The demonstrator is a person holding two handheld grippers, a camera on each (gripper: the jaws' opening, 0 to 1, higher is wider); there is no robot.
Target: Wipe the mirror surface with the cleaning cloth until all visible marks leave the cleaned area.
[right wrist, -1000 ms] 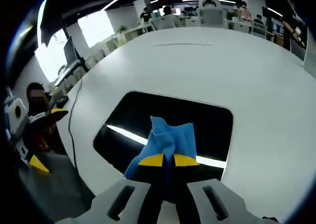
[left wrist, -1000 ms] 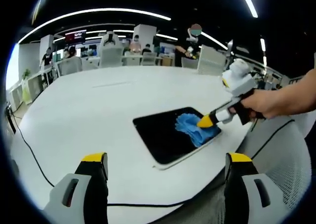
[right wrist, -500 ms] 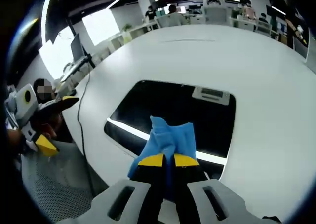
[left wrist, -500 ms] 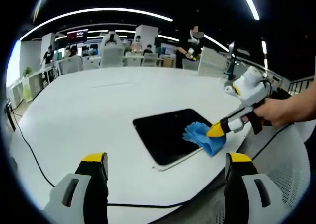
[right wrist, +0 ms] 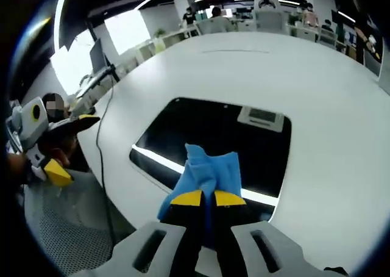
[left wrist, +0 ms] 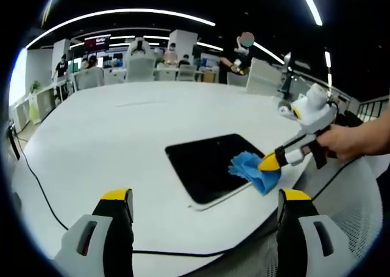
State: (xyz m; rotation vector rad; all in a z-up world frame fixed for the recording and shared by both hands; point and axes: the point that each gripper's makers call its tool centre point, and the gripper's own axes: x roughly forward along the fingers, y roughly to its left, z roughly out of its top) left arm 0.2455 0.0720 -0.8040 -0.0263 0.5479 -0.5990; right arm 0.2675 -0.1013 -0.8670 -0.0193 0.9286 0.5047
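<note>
A dark rectangular mirror lies flat on the white round table, near its right edge. My right gripper is shut on a blue cleaning cloth that rests at the mirror's right corner. In the right gripper view the cloth sticks out past the yellow-tipped right gripper over the mirror, which reflects ceiling lights. My left gripper stands open in front of the table's near edge, well short of the mirror, holding nothing. The left gripper also appears at the left of the right gripper view.
A black cable runs along the table's left and front edge. A mesh chair stands to the right of the table. Desks, chairs and people fill the far background. A hand holds the right gripper.
The right gripper has dragged the cloth from the middle-right of the mirror out to its right corner. The left gripper has stayed still.
</note>
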